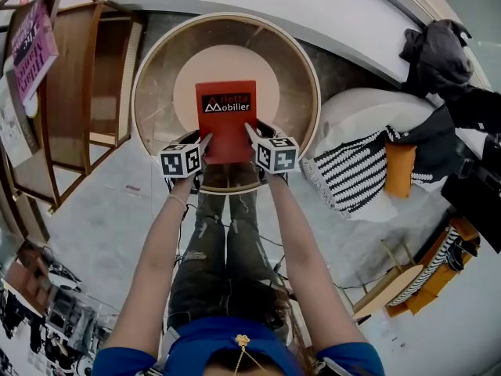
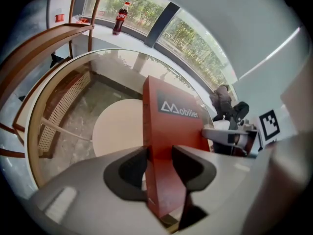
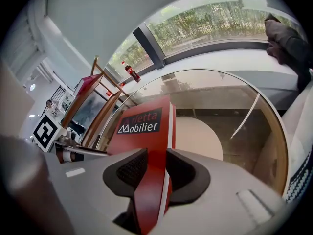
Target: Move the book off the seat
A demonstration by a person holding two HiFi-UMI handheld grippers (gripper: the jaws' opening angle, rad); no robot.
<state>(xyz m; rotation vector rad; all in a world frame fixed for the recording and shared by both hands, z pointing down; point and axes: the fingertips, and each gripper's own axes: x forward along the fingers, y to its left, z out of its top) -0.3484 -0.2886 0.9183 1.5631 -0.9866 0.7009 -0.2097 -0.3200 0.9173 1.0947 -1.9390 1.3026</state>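
Gripping a red book (image 1: 226, 120) from both sides, the left tool (image 1: 202, 144) and the right tool (image 1: 254, 136) are each clamped on it, dark ribbed pads pressed flat against the covers near its lower corners, the left on the book's left edge and the right on its right edge. The book is a slim, stiff rectangle with glossy red covers, a black label bearing white lettering that reads "Mobilier", and a thin white line of page edges along one side. It is held tilted above the middle of a round chair (image 1: 142, 77), a deep bowl with a pale bent-wood rim, a woven cane panel in its wall and a mottled grey-brown lining. Inside the bowl lies a smooth, circular, peach-beige seat cushion (image 1: 188, 75); whether the book's lower edge touches it cannot be told. Left of the chair stands a wooden rack (image 1: 94, 92) of curved brown slats, with a purple magazine (image 1: 31, 41) propped at its top. Right of the chair, a white rounded pouf (image 1: 352, 110) carries a black-and-white striped throw (image 1: 352, 172) with a fringed edge, and a mustard cushion (image 1: 399, 169) is just beside it. A dark jacket (image 1: 434, 53) is heaped by the wall. On the window ledge beyond the chair stands a cola bottle (image 2: 120, 18) with a red cap.
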